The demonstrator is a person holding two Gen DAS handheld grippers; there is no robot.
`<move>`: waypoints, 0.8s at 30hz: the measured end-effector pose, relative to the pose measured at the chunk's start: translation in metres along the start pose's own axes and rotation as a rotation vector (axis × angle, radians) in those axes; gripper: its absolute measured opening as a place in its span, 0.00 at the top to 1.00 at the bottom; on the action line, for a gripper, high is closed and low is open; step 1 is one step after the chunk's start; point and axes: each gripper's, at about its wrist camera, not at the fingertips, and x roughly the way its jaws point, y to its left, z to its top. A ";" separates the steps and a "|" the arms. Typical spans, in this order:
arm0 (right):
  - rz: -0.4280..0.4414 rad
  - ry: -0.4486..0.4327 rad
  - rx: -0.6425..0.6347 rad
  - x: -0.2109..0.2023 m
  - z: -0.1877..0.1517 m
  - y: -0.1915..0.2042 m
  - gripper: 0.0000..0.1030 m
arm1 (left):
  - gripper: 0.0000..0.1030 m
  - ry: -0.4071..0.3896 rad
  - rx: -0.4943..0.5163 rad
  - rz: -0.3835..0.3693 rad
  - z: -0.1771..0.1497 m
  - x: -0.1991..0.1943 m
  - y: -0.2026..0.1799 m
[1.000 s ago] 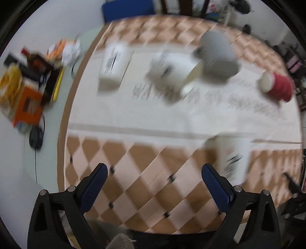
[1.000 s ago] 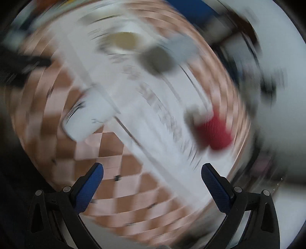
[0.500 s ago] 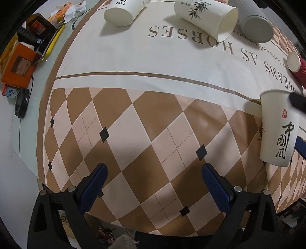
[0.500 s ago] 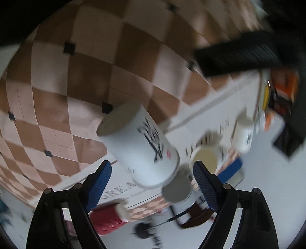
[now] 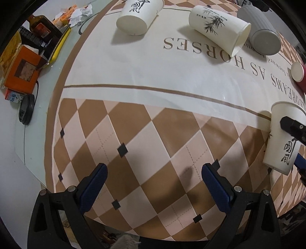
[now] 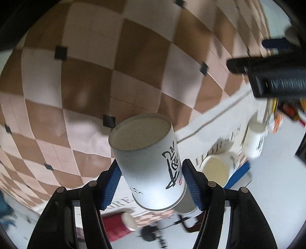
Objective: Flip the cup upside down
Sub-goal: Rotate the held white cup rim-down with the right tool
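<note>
A white paper cup with black calligraphy [image 6: 153,168] sits between the blue pads of my right gripper [image 6: 152,179], which is shut on its sides. Its recessed base faces the camera and its wide rim points back toward the gripper. In the left wrist view the same cup [image 5: 281,139] is at the far right over the checkered mat, wide end up, with the right gripper's black body across it. My left gripper [image 5: 153,183] is open and empty above the front of the mat.
Lying on the mat: a white calligraphy cup [image 5: 139,15], a bamboo-print cup [image 5: 218,28], a grey ribbed cup [image 5: 262,32] and a red cup [image 5: 300,76]. Boxes, a bottle and a black lid [image 5: 25,109] are at the left. The table edge runs along the front.
My right gripper has closed on the calligraphy cup, which stood free between the open fingers half a second ago. The left gripper has moved in slightly lower over the mat.
</note>
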 end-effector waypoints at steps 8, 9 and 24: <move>0.342 0.057 0.561 0.010 -0.034 -0.076 0.36 | 0.03 -0.019 0.010 0.020 0.013 -0.007 0.008; 0.406 0.065 0.647 0.015 -0.044 -0.087 0.36 | 0.03 -0.019 0.009 0.023 0.015 -0.007 0.010; 1.173 0.252 1.548 0.088 -0.153 -0.105 0.36 | 0.03 -0.038 0.001 0.004 0.052 -0.018 0.037</move>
